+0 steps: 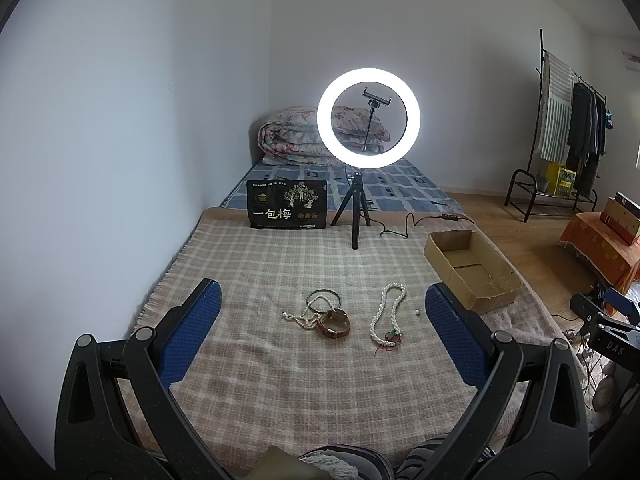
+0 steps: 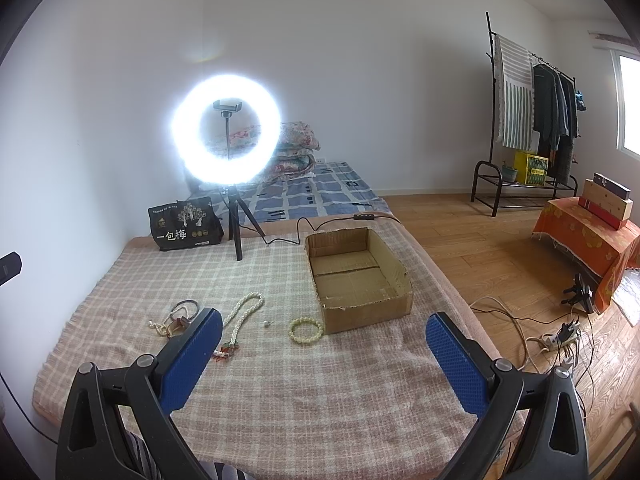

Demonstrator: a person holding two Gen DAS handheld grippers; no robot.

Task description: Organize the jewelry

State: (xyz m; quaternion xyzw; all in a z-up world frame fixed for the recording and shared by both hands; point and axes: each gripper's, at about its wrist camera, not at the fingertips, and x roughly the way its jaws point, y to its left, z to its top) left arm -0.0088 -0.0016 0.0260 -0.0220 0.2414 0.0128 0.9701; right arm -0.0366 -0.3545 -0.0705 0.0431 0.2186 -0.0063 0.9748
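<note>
Two grippers are yours, and both hang spread wide and empty above the checked blanket (image 2: 320, 400). Your right gripper (image 2: 324, 360) has the yellow bead bracelet (image 2: 306, 331) just ahead, slightly left of centre; it lies flat beside the front wall of the one cardboard box (image 2: 360, 312), so this hand is the nearer one for it. Your left gripper (image 1: 324, 340) looks straight at the rest: a brown leather band (image 1: 334, 323) lying on one tangled pearl strand (image 1: 300, 318) and one dark bangle (image 1: 324, 300), then a looped pearl necklace (image 1: 386, 312) whose long axis runs away from you, red charm at the near end. One tiny bead (image 1: 417, 312) lies further right. Beyond stands the ring light (image 1: 368, 118).
</note>
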